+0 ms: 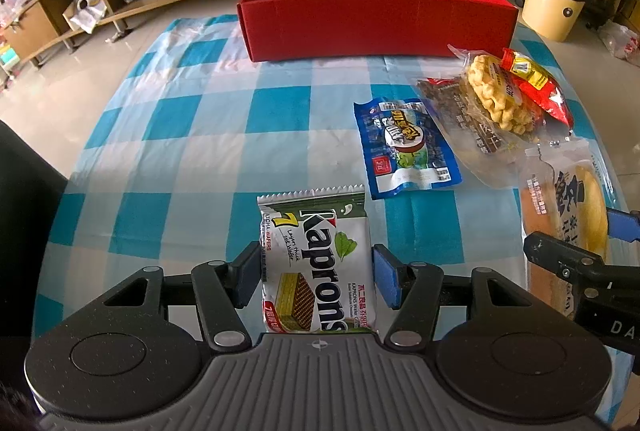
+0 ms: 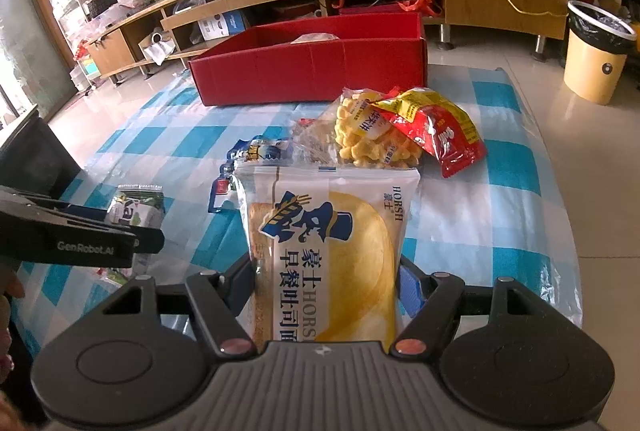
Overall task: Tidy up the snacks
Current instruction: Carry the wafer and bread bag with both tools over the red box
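- Now the left gripper had a pad on each side of the wafer pack. The right pad looked a tiny bit off the pack, so I could not tell if it was squeezing yet. The pack lay flat on the checked cloth of the desk, at the near edge.
- The right gripper was clamped on the bread bag. Both pads pressed on its sides, and the bag stuck out in front.
- The red box stood at the far end of the desk, with a few snacks already inside. I think both packs should go there.
- To do it well, the left gripper should squeeze just enough so the wafers do not crack.
- The bread is soft, so a gentle hold is best, or it might squash.
- Each pack should go up first, then over the box wall, so it does not bump the wall.
- The blue packet, the waffle bag and the red packet lay near the right side. The bread should pass above them.
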Action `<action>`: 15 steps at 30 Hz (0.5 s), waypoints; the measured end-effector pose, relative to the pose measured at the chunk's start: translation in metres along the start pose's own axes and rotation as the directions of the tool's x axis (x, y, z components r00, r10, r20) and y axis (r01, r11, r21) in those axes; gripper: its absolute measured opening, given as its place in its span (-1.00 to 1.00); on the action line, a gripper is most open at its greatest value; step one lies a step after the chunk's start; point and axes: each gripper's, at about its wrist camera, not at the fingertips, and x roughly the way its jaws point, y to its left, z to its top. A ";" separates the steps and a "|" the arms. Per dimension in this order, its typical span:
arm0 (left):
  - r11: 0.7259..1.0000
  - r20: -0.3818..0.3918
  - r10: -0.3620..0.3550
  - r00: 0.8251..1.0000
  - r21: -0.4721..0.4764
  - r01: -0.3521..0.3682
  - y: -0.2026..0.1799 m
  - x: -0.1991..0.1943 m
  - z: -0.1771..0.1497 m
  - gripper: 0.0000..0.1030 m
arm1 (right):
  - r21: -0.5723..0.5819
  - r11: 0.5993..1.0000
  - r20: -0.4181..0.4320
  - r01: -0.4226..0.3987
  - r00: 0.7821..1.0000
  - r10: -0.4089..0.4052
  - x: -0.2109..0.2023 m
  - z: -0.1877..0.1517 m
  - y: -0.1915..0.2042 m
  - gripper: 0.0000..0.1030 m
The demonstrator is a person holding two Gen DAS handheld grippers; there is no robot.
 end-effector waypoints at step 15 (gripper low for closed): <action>1.000 0.040 -0.010 0.999 0.021 0.009 -0.012 -0.009 0.005 0.27 | 0.014 0.999 0.058 -0.032 0.998 0.031 -0.011 0.006 0.002 0.35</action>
